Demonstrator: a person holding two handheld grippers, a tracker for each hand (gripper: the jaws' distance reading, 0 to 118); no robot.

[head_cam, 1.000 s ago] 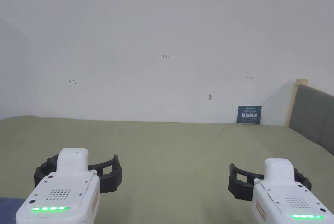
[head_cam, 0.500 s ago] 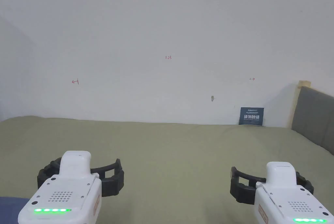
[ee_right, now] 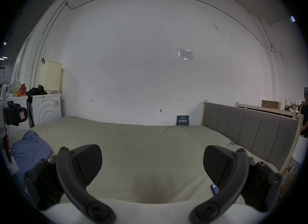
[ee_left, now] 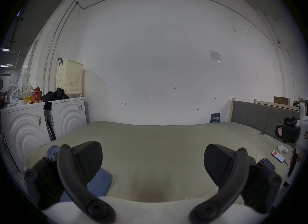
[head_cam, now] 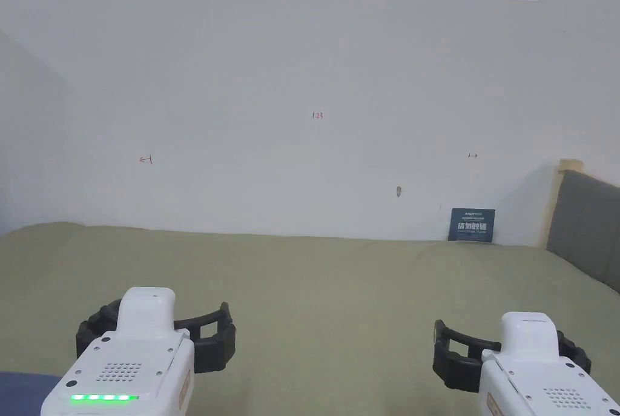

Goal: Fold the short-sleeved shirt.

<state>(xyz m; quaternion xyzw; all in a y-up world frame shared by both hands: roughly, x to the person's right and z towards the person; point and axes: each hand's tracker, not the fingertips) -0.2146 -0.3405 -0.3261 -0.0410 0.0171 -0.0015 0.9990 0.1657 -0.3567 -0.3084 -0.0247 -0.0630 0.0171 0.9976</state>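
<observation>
- We are holding two grippers above the bed (head_cam: 339, 278), and both are gaping wide with nothing between their jaws: the left gripper (ee_left: 152, 164) and the right gripper (ee_right: 152, 164).
- The short-sleeved shirt (ee_right: 30, 149), one blue garment, is lying bunched at the bed's left edge, just beside the left gripper and well apart from the right one.
- We are seeing one cream laundry basket (ee_left: 69, 76) standing on the nearer of two white machines (ee_left: 70, 116); what is inside it we cannot tell, as the wall hides it.
- A dark heap of cloth (ee_left: 55, 93) is lying beside the basket, not in it.
- Two phones (ee_left: 277, 156) are lying on the bed's right side, near a small white object (ee_left: 282, 148).
- One dark blue sign (head_cam: 471, 224) is leaning against the wall, beside the grey headboard (ee_right: 250, 132).
</observation>
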